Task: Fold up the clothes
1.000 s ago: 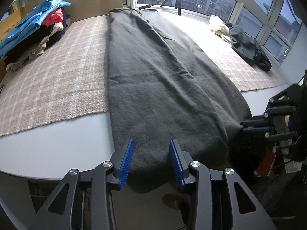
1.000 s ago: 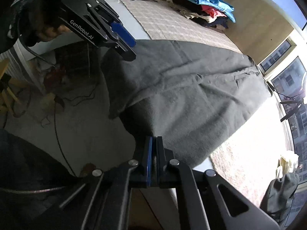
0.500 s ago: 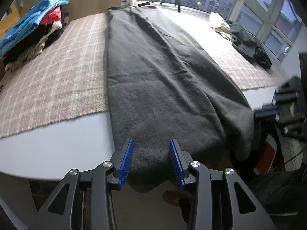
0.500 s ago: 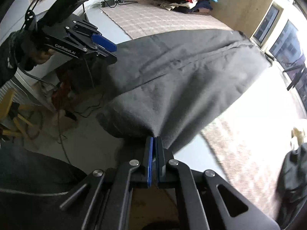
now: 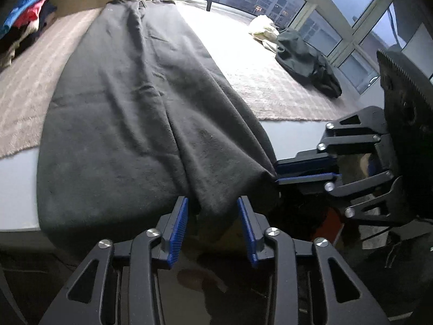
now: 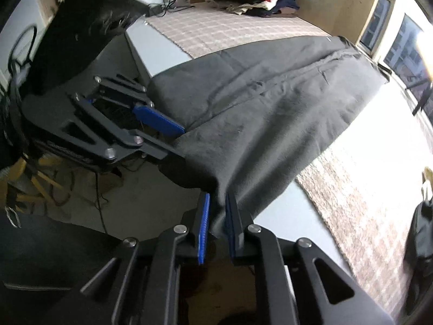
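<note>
Dark grey garment (image 5: 130,113) draped over table edge (image 5: 16,178), left gripper (image 5: 213,224) jaws spread around hem, right gripper (image 6: 216,224) jaws seemingly pinching corner.

The clothes pile (image 5: 24,27) gets chopped off by the left wrist frame's edge. The dark bundle (image 6: 419,238) is cut at the right wrist view's border. Whatever's under the grey garment (image 5: 135,108) is covered up.

Long dark grey fleece garment (image 5: 130,108), spread lengthwise on table, near end overhanging edge
</note>
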Demonstrator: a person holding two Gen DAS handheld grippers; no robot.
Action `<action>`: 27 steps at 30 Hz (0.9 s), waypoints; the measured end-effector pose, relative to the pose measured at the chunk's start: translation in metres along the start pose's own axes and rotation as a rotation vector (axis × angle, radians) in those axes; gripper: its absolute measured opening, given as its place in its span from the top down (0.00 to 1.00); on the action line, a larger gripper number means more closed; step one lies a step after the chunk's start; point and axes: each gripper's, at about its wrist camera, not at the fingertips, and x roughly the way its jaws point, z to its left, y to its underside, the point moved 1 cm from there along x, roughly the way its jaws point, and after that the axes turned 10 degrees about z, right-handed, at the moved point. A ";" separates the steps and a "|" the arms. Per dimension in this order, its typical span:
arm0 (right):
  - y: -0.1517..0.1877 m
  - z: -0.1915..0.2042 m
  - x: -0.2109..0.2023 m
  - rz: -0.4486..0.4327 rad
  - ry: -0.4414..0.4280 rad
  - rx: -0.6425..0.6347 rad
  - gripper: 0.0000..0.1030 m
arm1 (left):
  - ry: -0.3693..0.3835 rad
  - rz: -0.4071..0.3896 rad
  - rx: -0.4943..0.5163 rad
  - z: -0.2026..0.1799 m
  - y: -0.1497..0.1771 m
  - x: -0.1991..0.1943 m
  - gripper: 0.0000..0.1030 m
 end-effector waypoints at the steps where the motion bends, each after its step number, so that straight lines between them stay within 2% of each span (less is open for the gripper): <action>1: 0.001 -0.004 -0.004 -0.006 -0.022 0.016 0.87 | -0.002 -0.002 -0.002 0.000 0.001 -0.001 0.96; 5: -0.001 -0.040 -0.035 -0.061 -0.072 0.109 0.86 | -0.001 -0.006 -0.011 0.003 0.005 -0.007 0.97; 6: -0.008 -0.059 -0.046 -0.083 -0.053 0.140 0.85 | -0.001 -0.008 -0.014 0.004 0.006 -0.009 0.97; 10: -0.037 -0.135 -0.091 -0.170 0.023 0.267 0.69 | 0.007 -0.023 -0.031 -0.001 0.008 -0.018 0.97; 15: -0.112 -0.250 -0.107 -0.210 -0.060 0.449 0.68 | 0.069 -0.057 -0.058 -0.011 -0.001 -0.031 0.97; 16: -0.132 -0.273 -0.099 -0.216 -0.058 0.470 0.67 | 0.067 -0.051 -0.067 -0.012 -0.004 -0.031 0.97; 19: -0.207 -0.324 -0.056 -0.175 0.038 0.416 0.67 | 0.062 -0.025 -0.103 -0.014 -0.013 -0.027 0.97; 22: -0.263 -0.348 -0.004 -0.025 0.263 0.234 0.67 | 0.063 0.012 -0.143 -0.015 -0.016 -0.021 0.97; 23: -0.274 -0.364 0.017 0.033 0.302 0.250 0.67 | 0.057 0.027 -0.155 -0.016 -0.016 -0.017 0.97; 25: -0.283 -0.392 0.038 0.063 0.213 0.345 0.67 | 0.064 0.049 -0.184 -0.017 -0.017 -0.011 0.97; 27: -0.293 -0.395 0.052 0.073 0.183 0.328 0.67 | 0.074 0.069 -0.212 -0.018 -0.016 -0.006 0.97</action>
